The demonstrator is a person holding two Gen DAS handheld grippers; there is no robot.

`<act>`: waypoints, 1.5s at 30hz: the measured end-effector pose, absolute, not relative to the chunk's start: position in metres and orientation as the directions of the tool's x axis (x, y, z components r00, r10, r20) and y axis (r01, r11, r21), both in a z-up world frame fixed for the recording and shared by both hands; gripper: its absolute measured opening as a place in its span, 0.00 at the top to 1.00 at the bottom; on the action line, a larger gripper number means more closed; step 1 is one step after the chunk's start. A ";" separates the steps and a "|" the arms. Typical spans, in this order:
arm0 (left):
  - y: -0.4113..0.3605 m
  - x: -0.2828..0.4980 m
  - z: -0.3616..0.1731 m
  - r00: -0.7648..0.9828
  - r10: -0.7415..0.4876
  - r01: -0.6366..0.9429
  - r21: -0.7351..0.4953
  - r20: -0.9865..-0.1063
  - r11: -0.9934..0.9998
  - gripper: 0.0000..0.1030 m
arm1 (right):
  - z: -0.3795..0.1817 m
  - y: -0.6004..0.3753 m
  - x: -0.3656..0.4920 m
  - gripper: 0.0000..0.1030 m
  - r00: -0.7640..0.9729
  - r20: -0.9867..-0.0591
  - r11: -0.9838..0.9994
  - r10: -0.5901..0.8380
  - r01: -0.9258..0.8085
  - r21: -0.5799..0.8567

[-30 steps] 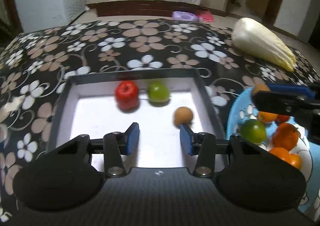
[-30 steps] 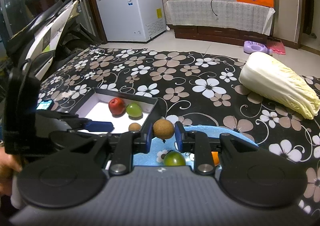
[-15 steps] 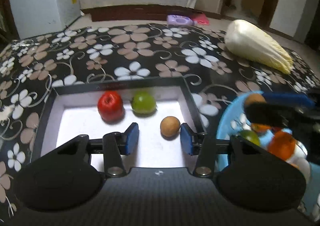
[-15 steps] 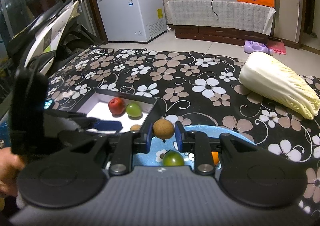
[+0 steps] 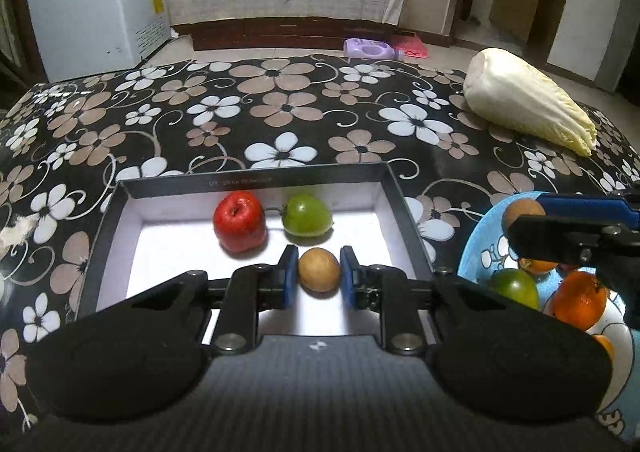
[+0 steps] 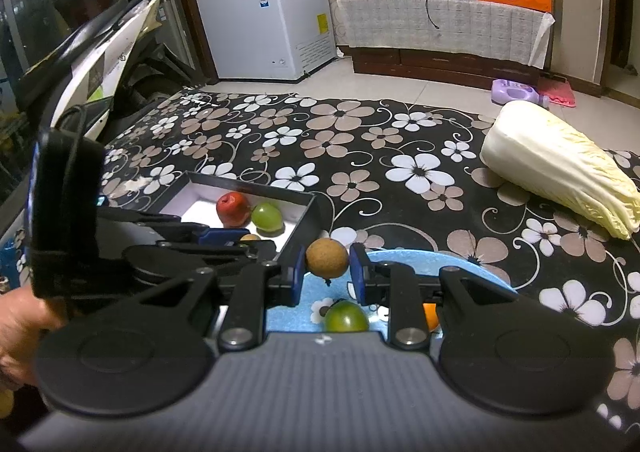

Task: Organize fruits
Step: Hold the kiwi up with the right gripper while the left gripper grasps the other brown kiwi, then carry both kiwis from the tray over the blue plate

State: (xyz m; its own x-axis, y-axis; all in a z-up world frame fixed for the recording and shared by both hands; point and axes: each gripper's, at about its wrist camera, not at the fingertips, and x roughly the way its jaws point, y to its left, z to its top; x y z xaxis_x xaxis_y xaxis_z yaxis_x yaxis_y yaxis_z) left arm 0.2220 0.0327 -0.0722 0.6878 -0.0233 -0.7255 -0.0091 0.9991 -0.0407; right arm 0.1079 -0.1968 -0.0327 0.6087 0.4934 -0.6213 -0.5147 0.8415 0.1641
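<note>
We are in a home's living room: a white chest freezer point(image 6: 276, 24) stands by a cloth-draped sideboard point(image 6: 440, 28) on the tiled floor. Beside us, a scooter point(image 6: 100, 64) is parked indoors near a flower-patterned surface point(image 5: 280, 108)

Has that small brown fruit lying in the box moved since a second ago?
Cannot tell. The brown fruit now sits between the left gripper pads, which have just been closing; against the red apple any shift may be camera motion.

Box point(image 5: 394, 188) at frame centre on the cloth-covered table point(image 5: 280, 108), apple point(image 5: 239, 221) left of a round fruit point(image 5: 307, 214) at the box's back wall, small fruit point(image 5: 319, 269) before them, plate point(image 5: 478, 248) of fruit at right edge, cabbage point(image 5: 524, 100) upper right.
</note>
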 end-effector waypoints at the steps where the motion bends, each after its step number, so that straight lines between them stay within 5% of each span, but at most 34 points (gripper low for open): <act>1: 0.033 0.221 -0.071 0.689 -0.024 -0.012 -0.045 -0.724 0.999 0.75 | -0.033 -0.198 0.108 0.73 0.610 -0.620 0.842 0.493 -0.513 0.165; 45: -0.053 0.113 -0.024 0.737 -0.190 0.166 -0.099 -0.649 0.981 0.75 | -0.025 -0.247 0.050 0.73 0.730 -0.620 0.950 0.289 -0.300 0.090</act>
State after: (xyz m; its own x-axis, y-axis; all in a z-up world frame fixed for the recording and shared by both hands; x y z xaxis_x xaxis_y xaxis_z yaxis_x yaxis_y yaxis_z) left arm 0.1133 -0.0532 -0.0242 0.7369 -0.1904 -0.6487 0.1659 0.9811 -0.0995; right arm 0.0504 -0.2471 -0.0251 0.7299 0.2889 -0.6195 -0.2996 0.9498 0.0899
